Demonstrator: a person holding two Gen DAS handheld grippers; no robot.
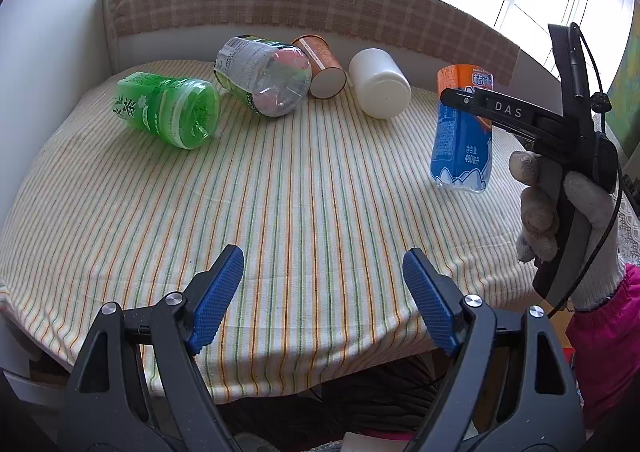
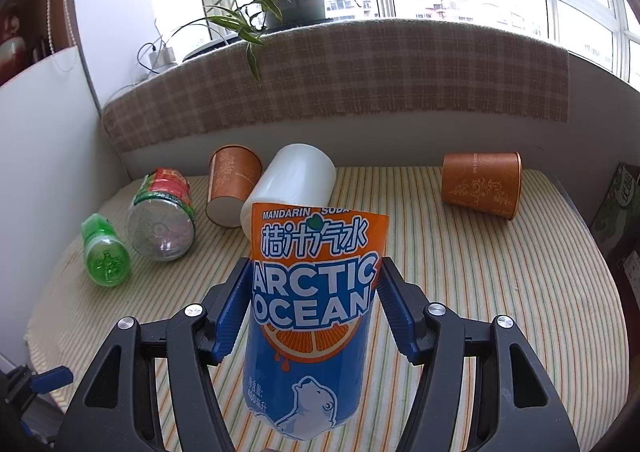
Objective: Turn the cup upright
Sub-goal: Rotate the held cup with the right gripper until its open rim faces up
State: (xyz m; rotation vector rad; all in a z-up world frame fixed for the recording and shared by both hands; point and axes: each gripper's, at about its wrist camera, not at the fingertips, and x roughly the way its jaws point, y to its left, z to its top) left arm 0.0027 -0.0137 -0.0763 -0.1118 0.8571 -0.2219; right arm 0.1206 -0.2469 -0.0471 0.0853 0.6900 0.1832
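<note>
My right gripper (image 2: pixel 314 284) is shut on a blue and orange Arctic Ocean cup (image 2: pixel 310 316) and holds it nearly upright, open end up. In the left wrist view the same cup (image 1: pixel 460 144) hangs at the right in the right gripper (image 1: pixel 472 102), its base a little above the striped cloth (image 1: pixel 304 188). My left gripper (image 1: pixel 322 292) is open and empty near the table's front edge, with nothing between its blue pads (image 1: pixel 218 298).
Lying on their sides at the back are a green cup (image 1: pixel 170 108), a clear cup with a red-green label (image 1: pixel 264 76), an orange paper cup (image 1: pixel 320 66) and a white cup (image 1: pixel 380 82). Another orange cup (image 2: pixel 482 184) lies at the back right. A plaid-covered ledge (image 2: pixel 340 76) borders the table.
</note>
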